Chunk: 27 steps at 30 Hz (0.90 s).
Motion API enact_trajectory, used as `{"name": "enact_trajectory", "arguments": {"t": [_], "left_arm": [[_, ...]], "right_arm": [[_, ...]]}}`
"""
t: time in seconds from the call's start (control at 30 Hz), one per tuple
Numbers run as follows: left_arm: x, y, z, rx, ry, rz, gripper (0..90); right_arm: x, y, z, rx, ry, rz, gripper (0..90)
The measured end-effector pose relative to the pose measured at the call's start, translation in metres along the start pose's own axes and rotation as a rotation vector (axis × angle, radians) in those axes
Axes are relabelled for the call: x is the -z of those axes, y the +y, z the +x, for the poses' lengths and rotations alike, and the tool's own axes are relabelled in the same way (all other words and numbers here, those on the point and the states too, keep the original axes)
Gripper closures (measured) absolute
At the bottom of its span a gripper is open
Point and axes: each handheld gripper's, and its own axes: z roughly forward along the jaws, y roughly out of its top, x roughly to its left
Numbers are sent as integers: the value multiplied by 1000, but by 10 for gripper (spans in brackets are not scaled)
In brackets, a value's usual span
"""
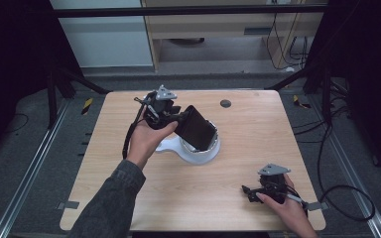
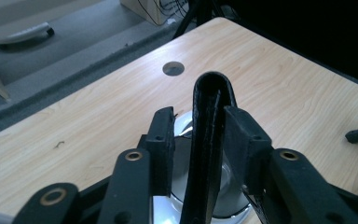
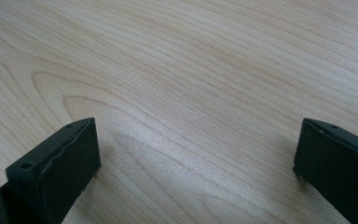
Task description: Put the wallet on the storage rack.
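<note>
Wallet [image 2: 208,140] stands edge-up between the left claw [image 2: 199,128] jaws.

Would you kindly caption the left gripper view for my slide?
Left gripper with a flat black case between its jaws, above a white bowl on the wooden table.

Lab or recording rig, not a home. Light wood counter [image 1: 238,163] stands inside a frame of black metal struts [image 1: 297,77], with aluminium rails [image 1: 27,171] along both sides on grey carpet floor [image 1: 20,134]. Loose black cables [image 1: 345,198] trail over the floor at right, more hang by a pale wooden cabinet [image 1: 218,25] at the back. Yellow-black hazard tape [image 1: 87,105] marks the floor (both sides). Round cable hole [image 1: 225,103] in the counter. Dark curtains or walls close in the sides.
</note>
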Motion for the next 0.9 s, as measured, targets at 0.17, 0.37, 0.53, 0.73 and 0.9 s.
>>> {"name": "enact_trajectory", "arguments": {"t": [0.17,0.37,0.53,0.73,0.9], "left_arm": [[9,4,-1,-15,8,-45,583],[19,7,-5,-30,3,-76,554],[27,7,-14,-65,4,-97,463],[42,-1,-29,-91,-9,-113,264],[52,-13,-37,-95,-11,-122,140]], "right_arm": [[0,0,0,0,0,0,4],[0,0,0,-1,0,1,4],[0,0,0,0,1,0,3],[0,0,0,-3,2,1,4],[0,0,0,-3,2,1,4]]}}
